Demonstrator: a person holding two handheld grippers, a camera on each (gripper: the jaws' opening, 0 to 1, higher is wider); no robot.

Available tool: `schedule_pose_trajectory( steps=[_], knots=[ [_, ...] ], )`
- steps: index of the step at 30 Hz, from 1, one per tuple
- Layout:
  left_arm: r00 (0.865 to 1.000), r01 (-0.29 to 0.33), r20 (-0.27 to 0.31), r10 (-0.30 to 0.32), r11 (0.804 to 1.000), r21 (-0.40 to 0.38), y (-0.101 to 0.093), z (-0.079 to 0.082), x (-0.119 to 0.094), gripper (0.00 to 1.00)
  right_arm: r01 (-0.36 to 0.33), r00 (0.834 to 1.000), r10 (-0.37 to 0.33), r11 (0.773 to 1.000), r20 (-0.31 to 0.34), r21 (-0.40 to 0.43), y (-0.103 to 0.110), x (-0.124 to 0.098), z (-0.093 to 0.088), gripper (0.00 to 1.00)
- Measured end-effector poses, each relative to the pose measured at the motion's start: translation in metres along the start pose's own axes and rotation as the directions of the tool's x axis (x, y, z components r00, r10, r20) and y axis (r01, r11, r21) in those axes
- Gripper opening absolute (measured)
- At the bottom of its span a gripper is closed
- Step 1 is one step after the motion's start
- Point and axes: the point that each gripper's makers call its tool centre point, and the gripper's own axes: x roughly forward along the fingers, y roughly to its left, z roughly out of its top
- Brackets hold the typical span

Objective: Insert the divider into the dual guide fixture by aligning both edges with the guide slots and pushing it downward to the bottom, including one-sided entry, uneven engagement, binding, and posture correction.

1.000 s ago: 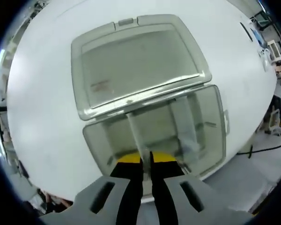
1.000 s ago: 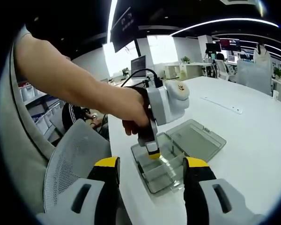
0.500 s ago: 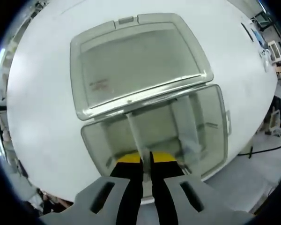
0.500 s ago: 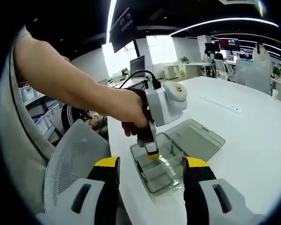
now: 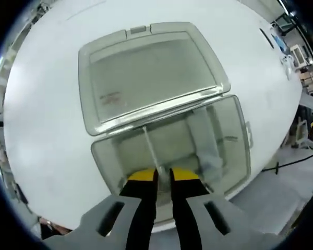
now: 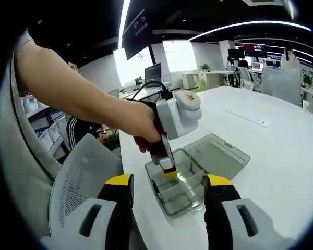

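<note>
A clear plastic box (image 5: 239, 136) lies open on the white table (image 5: 47, 135), its lid (image 5: 146, 73) folded flat behind it. My left gripper (image 5: 163, 174), with yellow-tipped jaws, points down into the box's left half, shut on a thin clear divider (image 5: 150, 148) that stands edge-on between the front and back walls. The right gripper view shows the left gripper (image 6: 170, 174) held by a hand, tip inside the box (image 6: 180, 200), lid (image 6: 216, 153) beside it. My right gripper (image 6: 169, 183) hangs back near the table's corner, open and holding nothing.
Another clear divider (image 5: 204, 133) stands in the box's right half. The table edge runs just in front of the box, with floor and a black cable (image 5: 287, 164) beyond. A grey mesh chair (image 6: 83, 177) sits beside the table. A long strip (image 6: 248, 117) lies farther along the table.
The left gripper has tilted and shifted slightly over the box, still holding the divider. The right gripper has not moved.
</note>
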Motion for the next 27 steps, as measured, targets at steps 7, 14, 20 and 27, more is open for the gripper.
schedule_pose_trajectory(
  steps=[7, 14, 20, 27],
  knots=[
    [1.000, 0.010, 0.026, -0.010, 1.000, -0.012, 0.001, -0.001, -0.006, 0.13, 0.000, 1.000, 0.000, 1.000, 0.005, -0.004, 0.000, -0.001, 0.002, 0.51],
    [0.999, 0.034, 0.041, -0.033, 0.999, -0.023, 0.000, -0.001, -0.012, 0.12, -0.001, 1.000, 0.001, 1.000, 0.013, -0.006, 0.001, 0.000, 0.004, 0.51],
    [0.998, 0.042, 0.045, -0.040, 0.998, -0.042, 0.001, -0.002, -0.013, 0.11, -0.002, 1.000, 0.002, 1.000, 0.014, -0.008, 0.001, 0.000, 0.004, 0.52],
    [0.999, 0.042, 0.028, -0.040, 0.998, -0.054, -0.002, -0.003, -0.013, 0.05, 0.001, 1.000, -0.001, 1.000, 0.014, -0.008, 0.001, -0.001, 0.005, 0.52]
  ],
)
